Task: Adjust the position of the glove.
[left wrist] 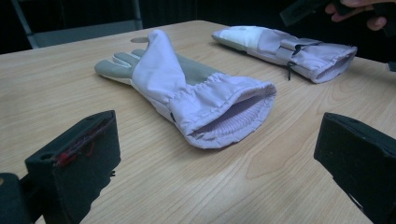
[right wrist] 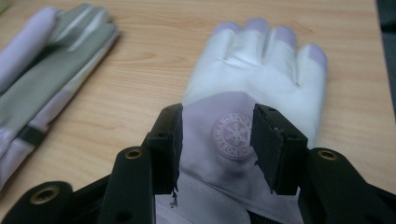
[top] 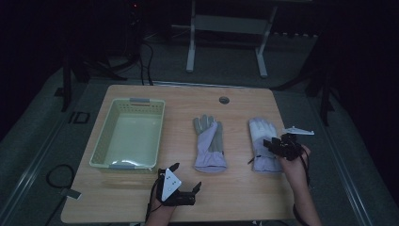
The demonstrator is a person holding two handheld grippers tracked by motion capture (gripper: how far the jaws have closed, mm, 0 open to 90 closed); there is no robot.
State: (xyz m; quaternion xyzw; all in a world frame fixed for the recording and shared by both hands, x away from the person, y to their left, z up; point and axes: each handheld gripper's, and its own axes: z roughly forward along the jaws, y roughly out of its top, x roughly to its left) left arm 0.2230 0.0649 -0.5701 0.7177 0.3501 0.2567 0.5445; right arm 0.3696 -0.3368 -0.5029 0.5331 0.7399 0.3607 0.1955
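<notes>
While parked wide open at the table's near edge, left gripper (top: pixel 188 181) faces palm-up glove (top: pixel 209 143); right gripper (top: pixel 272 147), jaws parted, poised above logo glove (right wrist: pixel 252 107), ready to pinch; basket (top: pixel 104 143) waiting far left.

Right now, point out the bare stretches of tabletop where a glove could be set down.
Free: the strip between the basket and the middle glove, the gap between that glove and the right glove, and the far edge around the round hole. Crowded: the right gripper hovers over the right glove; the left gripper sits at the near edge.
</notes>
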